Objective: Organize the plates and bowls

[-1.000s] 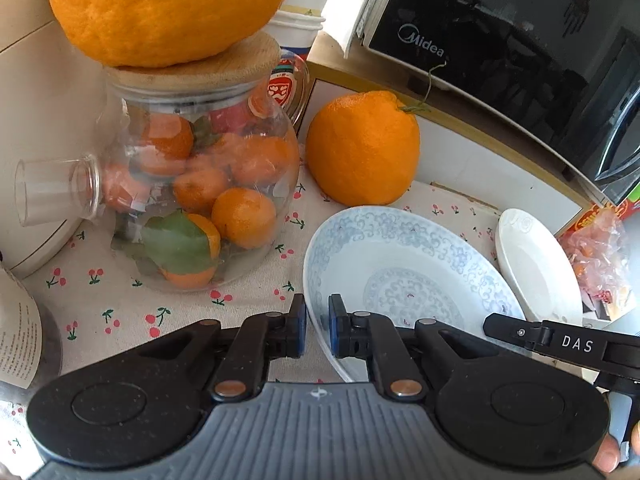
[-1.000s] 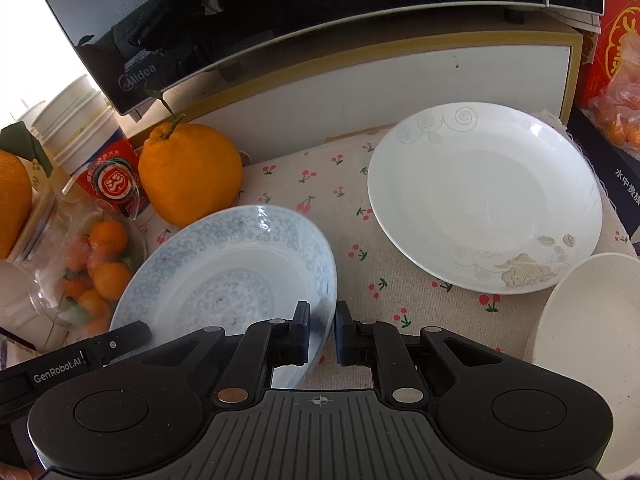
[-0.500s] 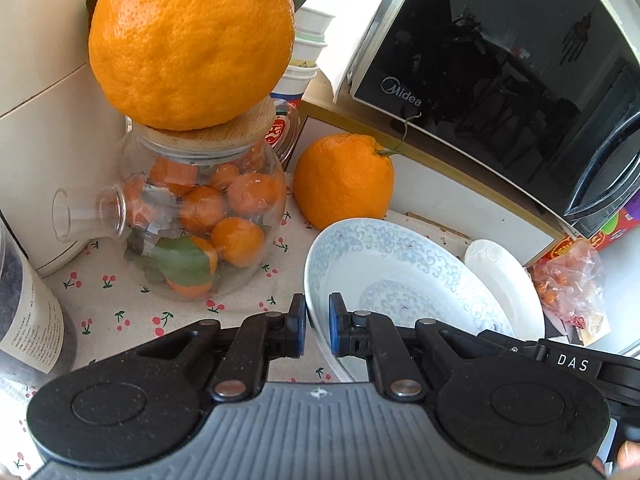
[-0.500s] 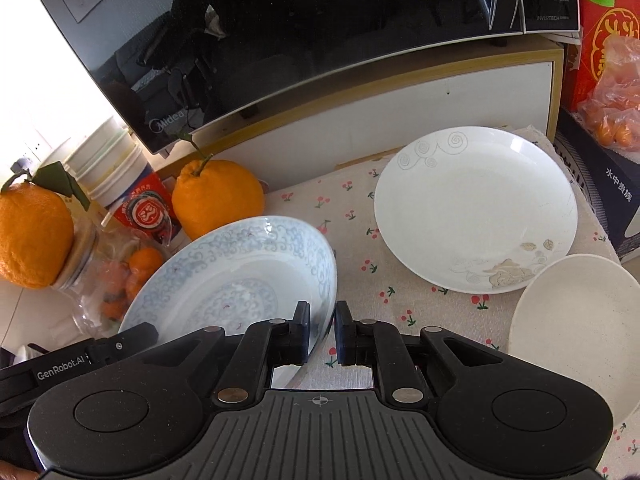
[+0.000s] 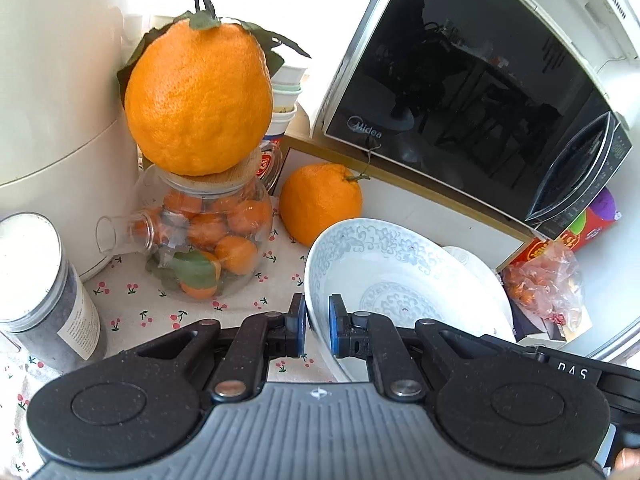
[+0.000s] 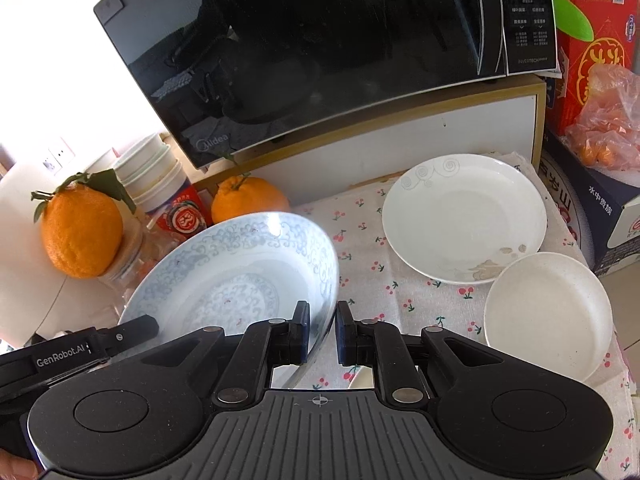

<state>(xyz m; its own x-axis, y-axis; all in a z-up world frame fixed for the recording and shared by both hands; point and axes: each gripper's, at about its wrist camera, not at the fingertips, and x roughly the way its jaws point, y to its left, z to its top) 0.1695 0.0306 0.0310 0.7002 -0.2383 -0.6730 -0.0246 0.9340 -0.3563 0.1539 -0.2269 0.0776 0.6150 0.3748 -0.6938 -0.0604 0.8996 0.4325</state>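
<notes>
A blue-patterned white bowl [image 5: 400,276] hangs tilted above the cherry-print cloth, gripped at two opposite rims. My left gripper [image 5: 317,320] is shut on its left rim. My right gripper [image 6: 323,320] is shut on the right rim of the same bowl [image 6: 232,276]. On the cloth to the right lies a white plate [image 6: 464,216] with a swirl pattern, and a small cream bowl [image 6: 548,312] sits in front of it, touching or slightly overlapping its near edge. In the left wrist view the white plate [image 5: 468,258] only peeks out behind the held bowl.
A black microwave [image 6: 320,52] stands on a white shelf at the back. A glass jar of small oranges [image 5: 208,232] carries a big orange [image 5: 200,100]; another orange [image 5: 320,200] lies beside it. Left are a grey canister [image 5: 44,288] and a white appliance [image 5: 52,100]; right, a bag of oranges [image 6: 608,120] on boxes.
Both grippers have risen together with the bowl held between them, and the cloth and the jar have dropped lower in view. Both grips are unchanged.
</notes>
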